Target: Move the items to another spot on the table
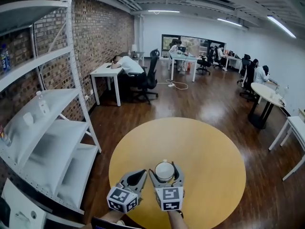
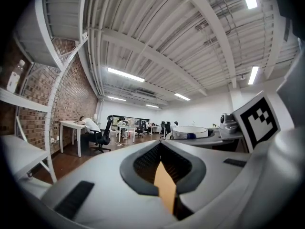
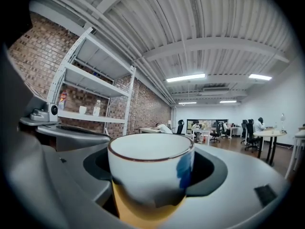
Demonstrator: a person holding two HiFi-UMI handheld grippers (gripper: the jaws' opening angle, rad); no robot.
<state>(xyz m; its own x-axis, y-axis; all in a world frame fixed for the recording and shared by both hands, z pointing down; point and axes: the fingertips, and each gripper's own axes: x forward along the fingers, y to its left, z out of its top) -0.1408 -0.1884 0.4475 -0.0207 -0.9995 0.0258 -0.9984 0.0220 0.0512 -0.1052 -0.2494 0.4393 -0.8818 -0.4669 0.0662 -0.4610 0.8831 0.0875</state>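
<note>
A white cup (image 1: 164,170) with a brown rim and a blue mark stands between the jaws of my right gripper (image 1: 164,168), near the front edge of the round yellow table (image 1: 205,147). In the right gripper view the cup (image 3: 150,175) fills the space between the jaws of the right gripper (image 3: 151,154), which is shut on it. I cannot tell whether the cup rests on the table or is just off it. My left gripper (image 1: 142,173) sits just left of the cup, and the left gripper (image 2: 160,145) is shut at the tips with nothing held. The cup (image 2: 192,131) shows to its right.
White metal shelving (image 1: 43,128) stands along the brick wall at the left, close to the table. Beyond the table is dark wood floor, a white desk (image 1: 106,73) with a person slumped on it, and a round white table (image 1: 267,92) at the right.
</note>
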